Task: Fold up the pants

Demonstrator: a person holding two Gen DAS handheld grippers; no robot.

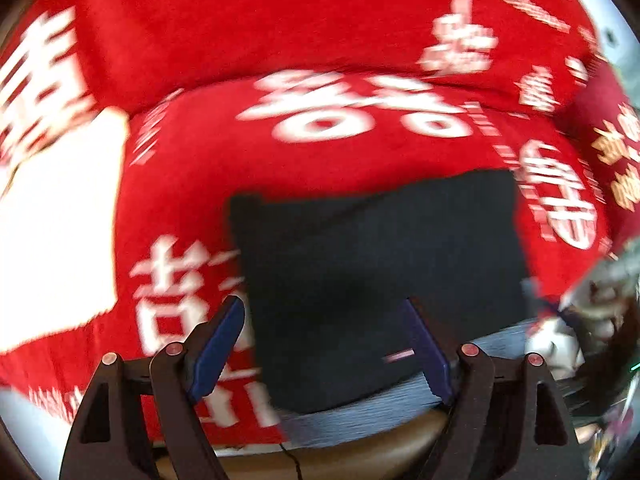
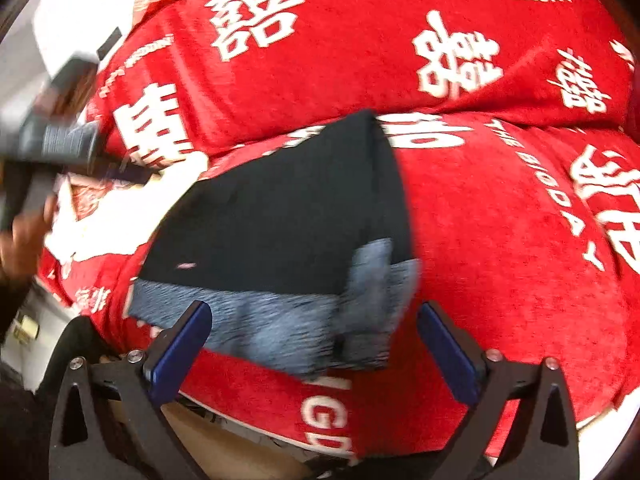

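Right wrist view shows the folded pants lying on the red cover directly ahead of the right gripper — both its fingers spread, holding nothing. Their grey band end is nearest. The left gripper, also released, hovers over their left edge.

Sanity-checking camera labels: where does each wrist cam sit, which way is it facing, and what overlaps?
Left wrist: on the left gripper, looking forward and down at the folded black pants on the red blanket; own open blue fingers show.
Right wrist: on the right gripper, facing the pants; open fingers, plus the left gripper and hand at far left.
Shared: pants, blanket.
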